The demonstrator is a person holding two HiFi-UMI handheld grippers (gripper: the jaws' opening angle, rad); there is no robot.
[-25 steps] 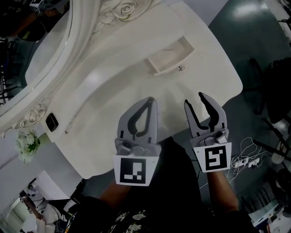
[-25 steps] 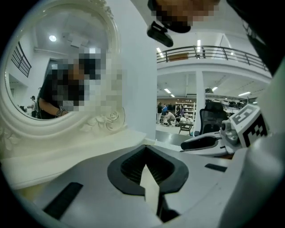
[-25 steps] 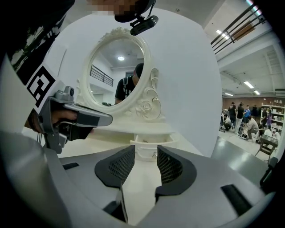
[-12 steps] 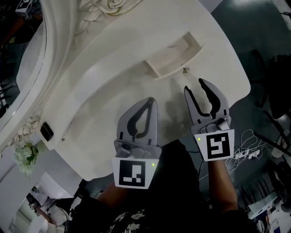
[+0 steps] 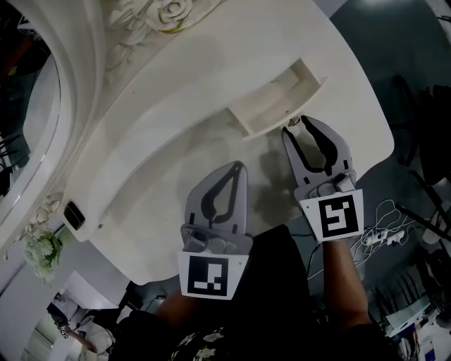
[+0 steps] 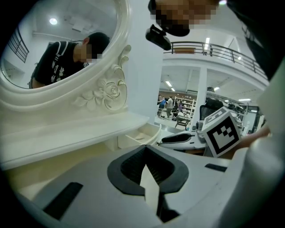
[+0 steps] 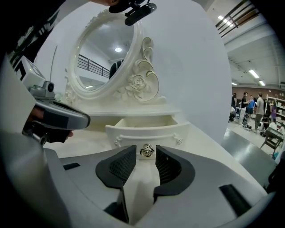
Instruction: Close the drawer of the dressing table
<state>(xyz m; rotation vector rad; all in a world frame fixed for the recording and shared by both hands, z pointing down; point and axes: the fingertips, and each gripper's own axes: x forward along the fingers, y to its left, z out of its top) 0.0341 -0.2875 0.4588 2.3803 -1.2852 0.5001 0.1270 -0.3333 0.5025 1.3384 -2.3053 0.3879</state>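
The drawer [image 5: 278, 99] of the white dressing table [image 5: 162, 162] is standing open, pulled out from under the ledge below the oval mirror [image 5: 35, 134]. It looks empty inside, a pale shallow tray. The right gripper [image 5: 297, 128] is right up at the drawer front, pointing at it and tilted down. Its jaws are apart and closing. From that gripper's own camera the little metal knob [image 7: 147, 150] sits just beyond and between the two dark fingertips [image 7: 124, 158], and neither pad seems to be pressing on it.

The left gripper [image 5: 238, 169] hangs back, low over the bare tabletop, beside and a little behind the right one. Its fingers are pressed together at the tips, with nothing between them. It's well clear of the drawer. In its own view the drawer shows off to the right, next to the right gripper's marker cube [image 6: 222, 133].

A carved rose [image 5: 173, 10] tops the frame by the mirror, and a small bunch of pale flowers [image 5: 41, 247] sits at the table's left end.
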